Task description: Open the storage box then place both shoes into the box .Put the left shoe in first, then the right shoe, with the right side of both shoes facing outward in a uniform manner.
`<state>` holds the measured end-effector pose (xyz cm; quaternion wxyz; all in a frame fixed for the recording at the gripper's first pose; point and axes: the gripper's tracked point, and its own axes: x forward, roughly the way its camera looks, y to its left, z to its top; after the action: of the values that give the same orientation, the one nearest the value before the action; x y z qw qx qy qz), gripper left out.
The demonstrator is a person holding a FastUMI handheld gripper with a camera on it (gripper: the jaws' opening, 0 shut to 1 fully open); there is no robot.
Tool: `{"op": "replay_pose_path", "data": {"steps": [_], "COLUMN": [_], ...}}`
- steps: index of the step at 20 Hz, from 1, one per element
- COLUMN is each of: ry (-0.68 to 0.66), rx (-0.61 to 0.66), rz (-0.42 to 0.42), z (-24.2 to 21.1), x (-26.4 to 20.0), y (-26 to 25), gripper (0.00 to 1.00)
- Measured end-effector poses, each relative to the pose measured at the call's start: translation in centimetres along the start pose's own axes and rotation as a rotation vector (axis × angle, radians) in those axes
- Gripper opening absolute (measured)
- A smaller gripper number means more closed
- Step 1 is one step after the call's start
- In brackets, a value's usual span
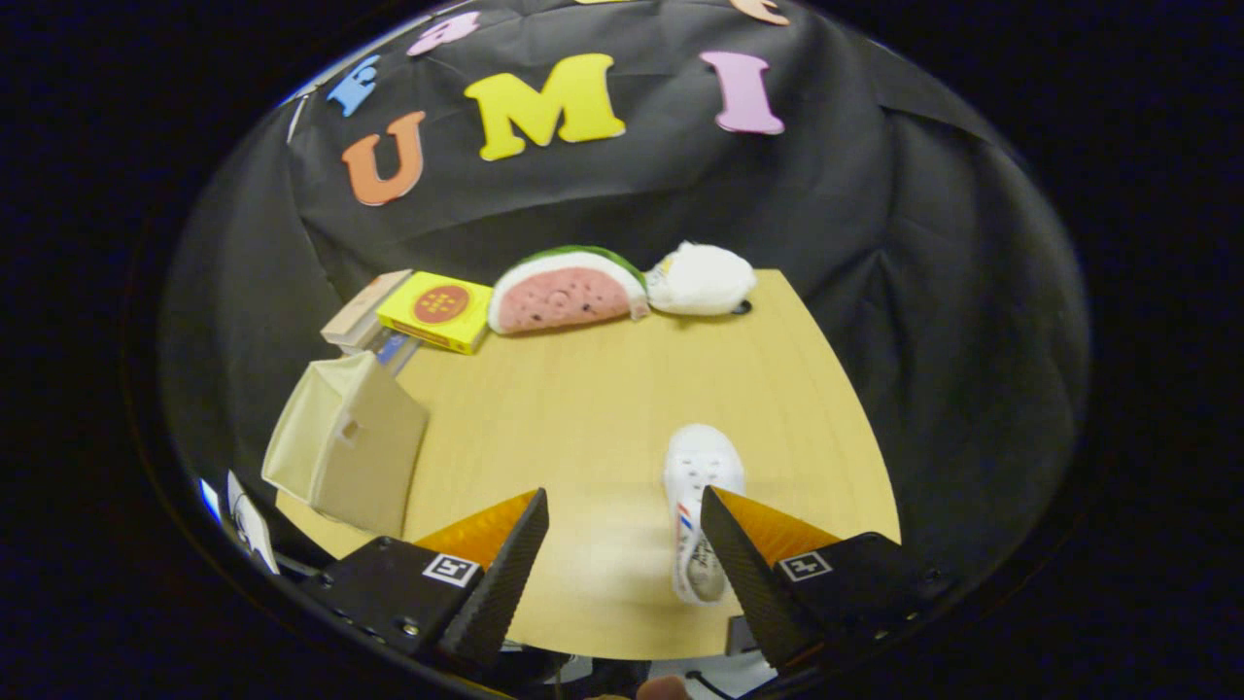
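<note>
Shoe point(698, 486), a white sneaker with a small striped tab on its side, is lying on the wooden table point(593, 389) with its toe pointing away, sitting just inside the right finger of the tongs point(624, 530), which is covering part of the heel end. Tongs are hanging wide open above the table with nothing between the fingers, neither finger visibly touching the shoe, so no grip yet. Storage box point(347, 442), a beige fabric cube, is standing near the table's left edge, well apart from the shoe and beyond the left finger; its lid looks closed, so the opening step seems not done, judging from how it is sitting. Only one shoe is showing, and I cannot tell whether it is the left or right one. Along the far edge, a yellow box point(437, 309) is resting on a stack of books point(362, 313), beside a watermelon-slice plush point(567, 290) and a white plush point(702, 279), all parked out of the working area. Likely next need: swinging over to the box lid first, since the shoe has nowhere to go until it is open.
</note>
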<state>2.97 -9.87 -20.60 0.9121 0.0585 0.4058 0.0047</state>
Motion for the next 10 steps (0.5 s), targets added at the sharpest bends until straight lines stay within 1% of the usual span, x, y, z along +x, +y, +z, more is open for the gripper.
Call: {"op": "replay_pose_path", "data": {"steps": [3, 5, 7, 10], "ry": [0.133, 0.2, 0.265, 0.326], "rx": [0.02, 0.033, 0.043, 0.049], "rz": [-0.037, -0.052, -0.042, -0.017], "z": [-3.4, -4.8, -6.0, -6.7], "x": [2.8, 4.4, 6.0, 8.0], "y": [-5.1, -7.5, -8.7, -9.3], "gripper": [0.95, 0.95, 0.96, 0.95]}}
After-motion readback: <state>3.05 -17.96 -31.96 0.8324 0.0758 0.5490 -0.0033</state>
